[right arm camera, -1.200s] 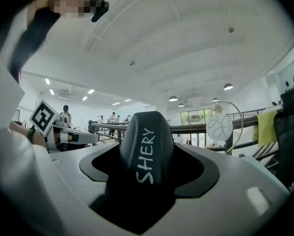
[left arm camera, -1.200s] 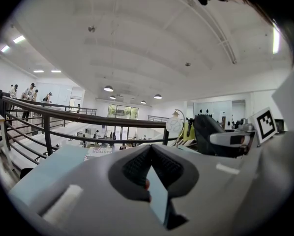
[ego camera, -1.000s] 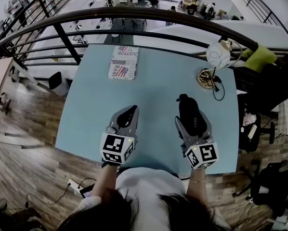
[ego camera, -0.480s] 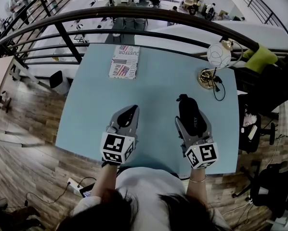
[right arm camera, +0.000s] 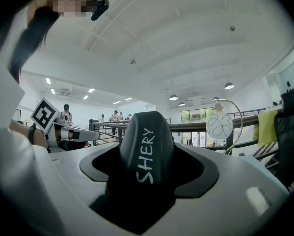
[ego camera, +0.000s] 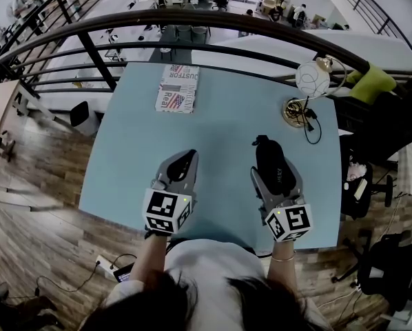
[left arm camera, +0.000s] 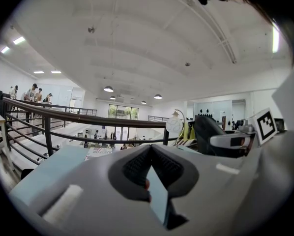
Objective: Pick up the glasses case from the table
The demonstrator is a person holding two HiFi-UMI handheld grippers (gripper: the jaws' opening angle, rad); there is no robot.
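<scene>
Here the right gripper [ego camera: 275,174] pinches the glasses case [right arm camera: 147,151] between its fingers [right arm camera: 220,181], the left gripper [ego camera: 182,161] pressed together.

Black SHERY-lettered glasses case [right arm camera: 147,149] sits gripped between jaws

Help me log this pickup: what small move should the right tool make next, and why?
Probably raise the right tool straight up a little, grip unchanged. Its jaws already clasp the black oval glasses case lettered SHERY, over the light blue table; whether it has cleared the table is unclear.
</scene>
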